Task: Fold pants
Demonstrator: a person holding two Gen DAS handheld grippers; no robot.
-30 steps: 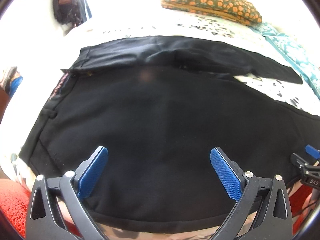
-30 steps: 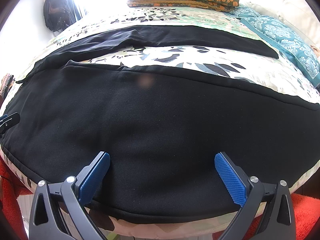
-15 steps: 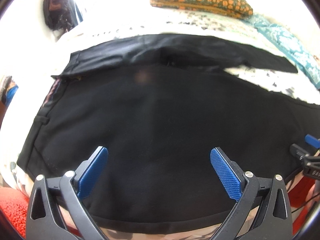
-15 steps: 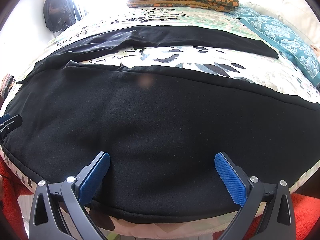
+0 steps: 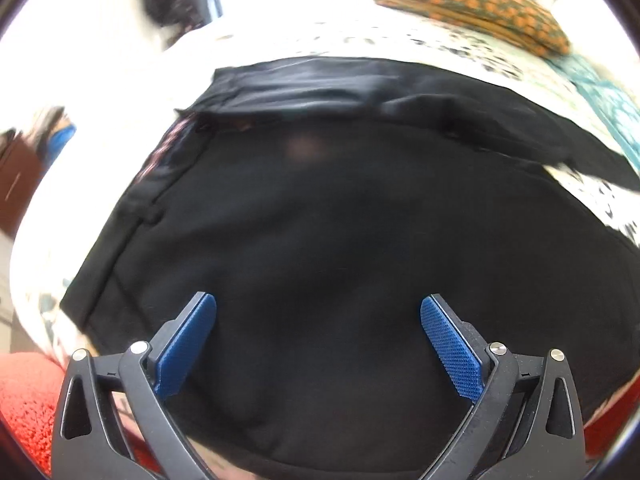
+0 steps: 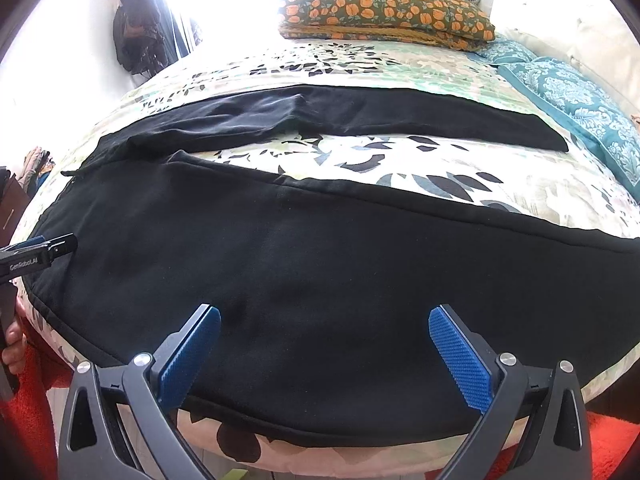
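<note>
Both grippers, left (image 5: 318, 344) and right (image 6: 324, 352), spread wide, empty, over black pants (image 6: 300, 260) flat on bed (image 6: 440, 176).

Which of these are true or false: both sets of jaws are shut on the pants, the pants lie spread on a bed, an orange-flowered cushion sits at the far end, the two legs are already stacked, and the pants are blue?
1. Both grippers grip the pants. False: the left gripper and right gripper have jaws wide open, holding nothing.
2. The black pants lie spread on the bedspread. True.
3. An orange-flowered cushion sits at the far end. True.
4. The legs are stacked. False: bedspread shows between them.
5. The pants are blue. False: black.
</note>
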